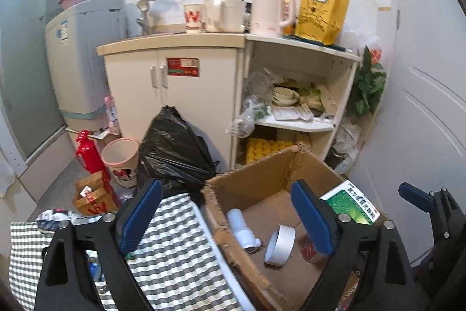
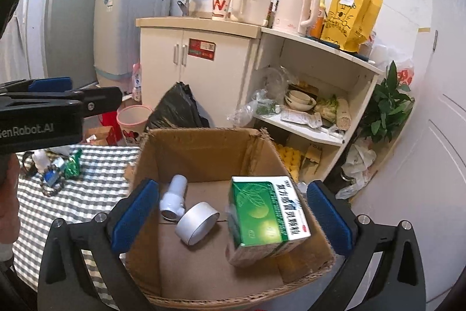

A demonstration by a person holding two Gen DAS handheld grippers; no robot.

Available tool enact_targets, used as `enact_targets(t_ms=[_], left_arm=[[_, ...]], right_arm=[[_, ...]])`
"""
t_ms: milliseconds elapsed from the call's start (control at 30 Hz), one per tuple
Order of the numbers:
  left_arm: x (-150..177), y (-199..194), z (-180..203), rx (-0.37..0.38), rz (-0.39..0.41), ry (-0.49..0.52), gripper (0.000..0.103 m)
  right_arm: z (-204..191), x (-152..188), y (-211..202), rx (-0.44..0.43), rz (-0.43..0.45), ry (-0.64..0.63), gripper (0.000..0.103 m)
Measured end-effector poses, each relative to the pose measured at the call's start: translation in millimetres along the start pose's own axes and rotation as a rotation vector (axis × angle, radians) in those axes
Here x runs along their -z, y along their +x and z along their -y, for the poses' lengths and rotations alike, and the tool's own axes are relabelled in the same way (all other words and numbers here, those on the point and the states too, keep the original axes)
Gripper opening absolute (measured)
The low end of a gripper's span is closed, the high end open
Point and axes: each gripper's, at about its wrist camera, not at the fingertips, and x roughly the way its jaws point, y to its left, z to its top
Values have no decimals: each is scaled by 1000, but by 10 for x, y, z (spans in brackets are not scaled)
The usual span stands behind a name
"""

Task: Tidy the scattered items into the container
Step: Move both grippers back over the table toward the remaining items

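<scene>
Right wrist view showed the cardboard box (image 2: 204,153) as the largest task item, standing on the checked tabletop (image 2: 87,194) with its flaps up; inside it lay a green medicine carton (image 2: 265,217), a white tape roll (image 2: 196,222) and a white plastic pipe fitting (image 2: 173,198). The carton was tilted against the box's right wall, blurred, and appeared not yet settled; it sat between the fingers of the right tongs (image 2: 233,216), touching neither pad. The right tongs stood wide open above the box and held nothing; judged step: release of the carton into the box.

The left tongs (image 1: 227,216) were likewise wide open and empty, straddling the box's left wall, one finger over the cloth, the other over the box interior.

Remaining loose items (image 2: 55,169) lay in a small cluster on the tabletop, well apart from the box on its left side; a green wrapper and a small white bottle could be made out, the rest being too small to identify. Judged next move: carry one pair of tongs left to that cluster; close on a single item; return over the box.
</scene>
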Motion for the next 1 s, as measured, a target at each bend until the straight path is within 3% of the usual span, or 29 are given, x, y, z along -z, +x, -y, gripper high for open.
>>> enact_targets(t_ms=[133, 1000], left_arm=[[17, -111, -169, -24, 11, -21, 103], [264, -654, -1088, -207, 48, -82, 103]], right_arm=[[-124, -22, -17, -21, 11, -2, 103], [-832, -200, -150, -154, 70, 41, 103]])
